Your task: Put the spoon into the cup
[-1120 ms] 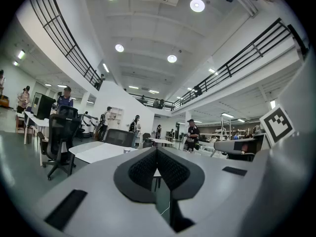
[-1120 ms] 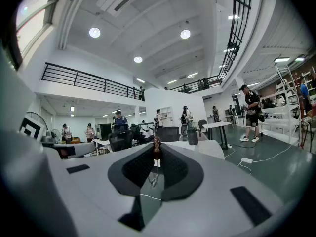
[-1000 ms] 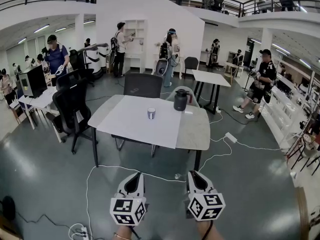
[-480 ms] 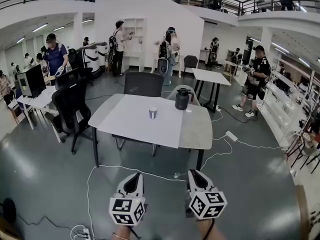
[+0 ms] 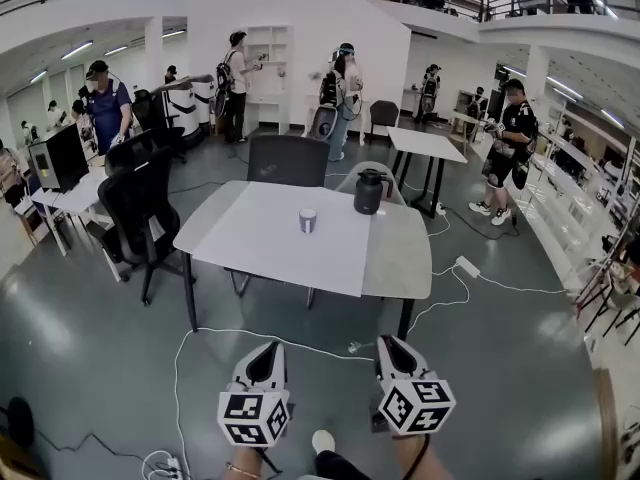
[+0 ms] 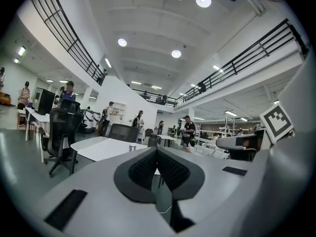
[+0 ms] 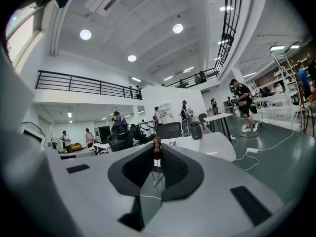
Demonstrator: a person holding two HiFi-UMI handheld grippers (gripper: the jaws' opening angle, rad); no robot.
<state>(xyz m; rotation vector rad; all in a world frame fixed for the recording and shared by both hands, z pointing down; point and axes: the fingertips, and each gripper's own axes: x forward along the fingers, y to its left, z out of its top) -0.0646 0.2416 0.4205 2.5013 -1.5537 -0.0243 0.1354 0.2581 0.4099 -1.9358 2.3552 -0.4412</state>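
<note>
A small pale cup (image 5: 308, 220) stands upright near the middle of the white table (image 5: 260, 253), several steps ahead of me. Both grippers hang low over the floor, short of the table's near edge. My right gripper (image 5: 388, 341) is shut on the spoon (image 7: 156, 144); only a brown tip shows above the pads, the rest hidden. The left gripper (image 5: 268, 349) is shut with nothing in it. From the left gripper view the cup (image 6: 132, 147) is small and far off, past that gripper (image 6: 156, 149).
A black jug (image 5: 369, 191) stands at the table's far right. A dark chair (image 5: 287, 160) sits behind the table and a black office chair (image 5: 143, 200) to its left. White cables (image 5: 300, 346) cross the floor under the table. People stand in the background.
The table, cup and jug have drawn a little nearer and lower in the head view. A white shoe tip has appeared at the bottom edge. Both grippers stay shut.
</note>
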